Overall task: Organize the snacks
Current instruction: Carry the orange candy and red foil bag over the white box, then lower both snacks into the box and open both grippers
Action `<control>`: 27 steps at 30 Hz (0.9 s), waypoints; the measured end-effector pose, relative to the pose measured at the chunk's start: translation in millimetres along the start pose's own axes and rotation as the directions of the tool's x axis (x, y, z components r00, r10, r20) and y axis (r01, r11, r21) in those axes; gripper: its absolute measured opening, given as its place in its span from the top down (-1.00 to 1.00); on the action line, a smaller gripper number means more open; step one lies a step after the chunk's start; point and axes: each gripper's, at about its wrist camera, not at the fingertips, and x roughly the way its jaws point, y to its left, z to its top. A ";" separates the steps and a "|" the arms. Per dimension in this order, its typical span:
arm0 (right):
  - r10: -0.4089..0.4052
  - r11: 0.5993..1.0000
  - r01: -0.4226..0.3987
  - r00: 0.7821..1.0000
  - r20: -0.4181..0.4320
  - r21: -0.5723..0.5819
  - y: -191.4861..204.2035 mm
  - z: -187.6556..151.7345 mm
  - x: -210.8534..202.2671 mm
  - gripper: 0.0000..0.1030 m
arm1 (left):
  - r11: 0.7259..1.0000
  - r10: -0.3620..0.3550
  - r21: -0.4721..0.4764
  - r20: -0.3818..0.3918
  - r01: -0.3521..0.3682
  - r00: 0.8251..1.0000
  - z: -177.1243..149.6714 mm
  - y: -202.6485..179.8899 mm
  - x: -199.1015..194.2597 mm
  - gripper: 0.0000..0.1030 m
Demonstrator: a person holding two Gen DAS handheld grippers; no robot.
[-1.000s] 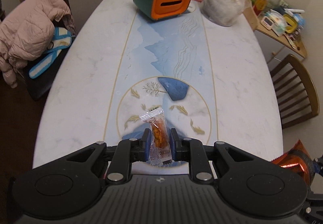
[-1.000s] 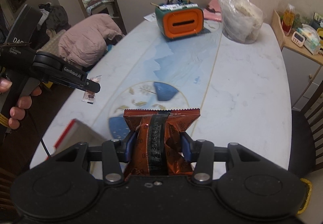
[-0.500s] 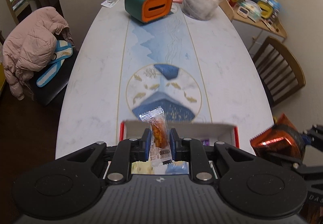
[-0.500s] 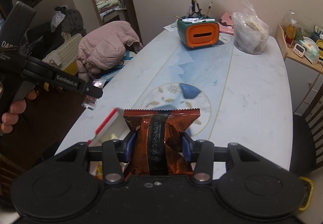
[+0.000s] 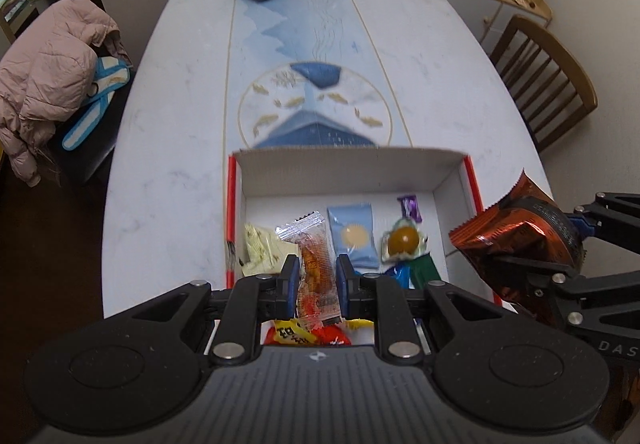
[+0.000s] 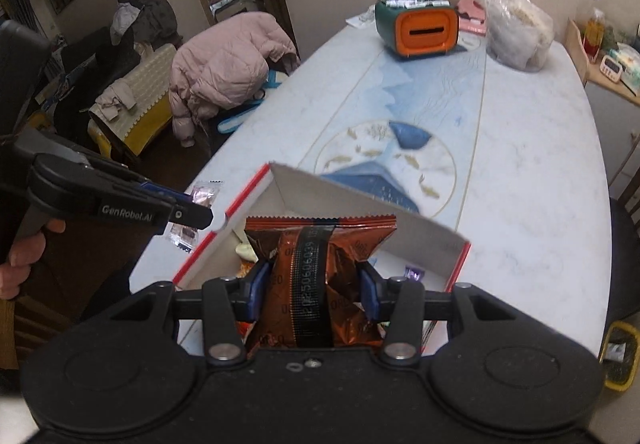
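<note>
we carry two snacks over the open white cardboard box with red edges [image 5: 452, 180], which sits at the near end of the white oval table with a blue painted scene [image 5: 176, 132].

our left gripper [image 5: 318, 276] is clenched on a small clear-wrapped orange candy [image 5: 316, 268], its jaws pressed onto the wrapper's sides. in the left wrist view the candy hangs above the box's near half, at about 6 o'clock of the box floor. our right gripper [image 6: 316, 280] grasps a crinkled copper-orange foil snack packet with a black printed band [image 6: 316, 272], jaws squeezing its flanks. in the left wrist view that packet [image 5: 516, 232] hovers at 3 o'clock, just beside or over the box's right wall; we cannot tell which.

we judge the sorting as well under way but unfinished: several snacks already lie in the box, and both held ones have not yet been released into it.

counting what lies inside, as far as the left wrist view shows: one pale yellow sachet [image 5: 262, 250], one light blue square packet with a round biscuit picture [image 5: 354, 236], one small purple wrapped sweet [image 5: 410, 206], one round brown sweet in clear wrap [image 5: 404, 240], and one red and yellow packet [image 5: 296, 334] mostly hidden under our gripper. blue and green wrappers at 5 o'clock are too covered to count. no loose snacks show on the table outside the box.
</note>
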 end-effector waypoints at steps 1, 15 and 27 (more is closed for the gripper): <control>-0.002 1.000 0.002 1.000 -0.005 0.003 -0.3 -2.8 3.8 0.14 | 1.000 0.001 0.005 -0.005 -0.001 1.000 -3.2 -1.6 3.9 0.64; -0.073 0.997 0.073 0.993 -0.093 -0.007 -11.4 -33.5 70.2 0.15 | 0.999 0.006 0.035 -0.083 -0.003 0.997 -16.5 -15.0 73.0 0.64; -0.099 0.995 0.097 0.980 -0.174 -0.016 -26.2 -39.8 120.6 0.14 | 0.997 0.041 0.067 -0.125 -0.033 0.991 -14.6 -19.5 128.4 0.63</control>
